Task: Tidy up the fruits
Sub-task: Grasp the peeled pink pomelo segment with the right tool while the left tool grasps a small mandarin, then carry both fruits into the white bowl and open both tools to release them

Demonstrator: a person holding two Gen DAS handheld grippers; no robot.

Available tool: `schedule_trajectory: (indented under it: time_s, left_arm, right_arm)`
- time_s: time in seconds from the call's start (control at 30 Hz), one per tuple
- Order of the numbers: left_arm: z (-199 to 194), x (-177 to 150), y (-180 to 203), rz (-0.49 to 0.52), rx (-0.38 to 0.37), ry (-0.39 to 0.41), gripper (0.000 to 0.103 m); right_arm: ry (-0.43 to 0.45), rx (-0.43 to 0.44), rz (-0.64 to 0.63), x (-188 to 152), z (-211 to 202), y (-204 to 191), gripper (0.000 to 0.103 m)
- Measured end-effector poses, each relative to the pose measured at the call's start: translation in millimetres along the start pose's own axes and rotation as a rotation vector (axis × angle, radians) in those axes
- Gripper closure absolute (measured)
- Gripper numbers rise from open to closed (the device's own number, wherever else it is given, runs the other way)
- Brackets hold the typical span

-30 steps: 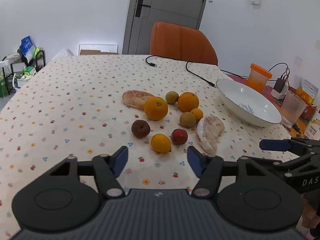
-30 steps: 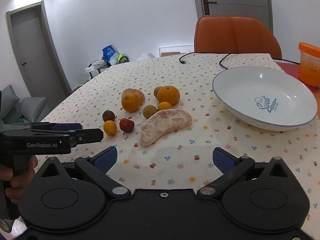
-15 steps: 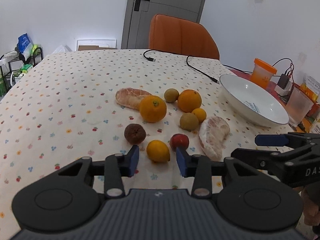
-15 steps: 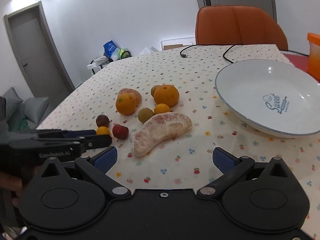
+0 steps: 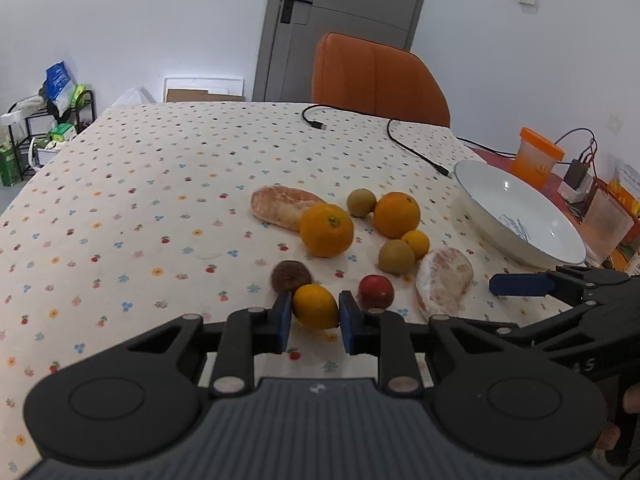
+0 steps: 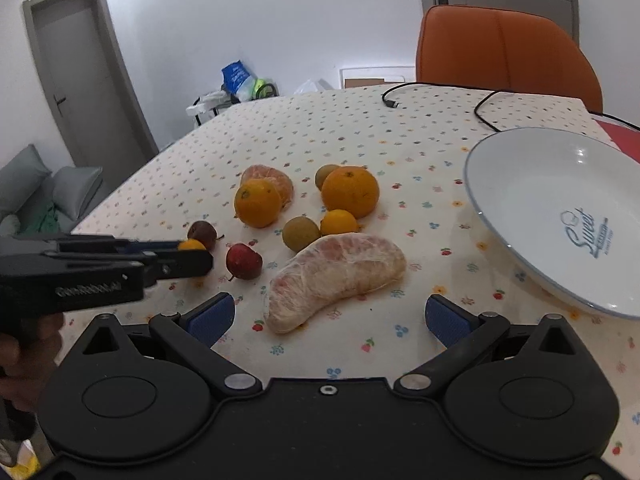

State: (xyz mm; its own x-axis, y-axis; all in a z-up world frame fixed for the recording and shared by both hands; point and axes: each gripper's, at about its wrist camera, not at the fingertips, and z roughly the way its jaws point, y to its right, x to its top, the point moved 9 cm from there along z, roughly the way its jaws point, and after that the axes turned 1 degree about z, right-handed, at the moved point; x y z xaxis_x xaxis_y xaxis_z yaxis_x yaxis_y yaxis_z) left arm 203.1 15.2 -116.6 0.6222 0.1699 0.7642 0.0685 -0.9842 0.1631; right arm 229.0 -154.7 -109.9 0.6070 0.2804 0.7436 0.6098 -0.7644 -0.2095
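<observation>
My left gripper is shut on a small yellow citrus that rests on the flowered tablecloth; the right wrist view shows the same grip side-on, with the citrus peeking above the fingers. Around it lie a dark brown fruit, a small red apple, two big oranges, two greenish fruits and two peeled pomelo segments. My right gripper is open, just in front of the nearer pomelo segment, holding nothing. An empty white bowl stands to the right.
An orange chair stands behind the table. Two black cables lie across the far cloth. An orange-lidded cup, a clear plastic cup and a charger crowd the right edge beyond the bowl.
The left jaws came together from wide apart onto the small yellow citrus. My right gripper slid closer to the pomelo segment, still open.
</observation>
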Motion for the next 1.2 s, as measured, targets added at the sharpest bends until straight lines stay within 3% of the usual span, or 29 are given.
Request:
schedule_trajectory:
  time_s: [0.57,0.63,0.67,0.87,1.2]
  left_arm:
    - [-3,0,-16,-0.040,0.023,-0.001,0.079]
    - [-3,-1,-16,-0.042,0.024,-0.001,0.079]
    - [-4,-1,-16,-0.043,0.023,-0.001,0.079]
    - [-9,4,-8,-0.027,0.008,0.017,0.079]
    - [-8,15,15,0.019,-0.044,0.032,0.079]
  right_arm:
    - [-0.001,-0.077,-0.105,15,25,0,0.000]
    - [0.006,-0.075,-0.109,14,24,-1,0.007]
    - [0.014,-0.073,-0.117,14,22,-2,0.021]
    - [0.037,-0.020,-0.098,17,8,-6,0.022]
    - [0.134,-0.037,-0.099,31,-24,-2,0.022]
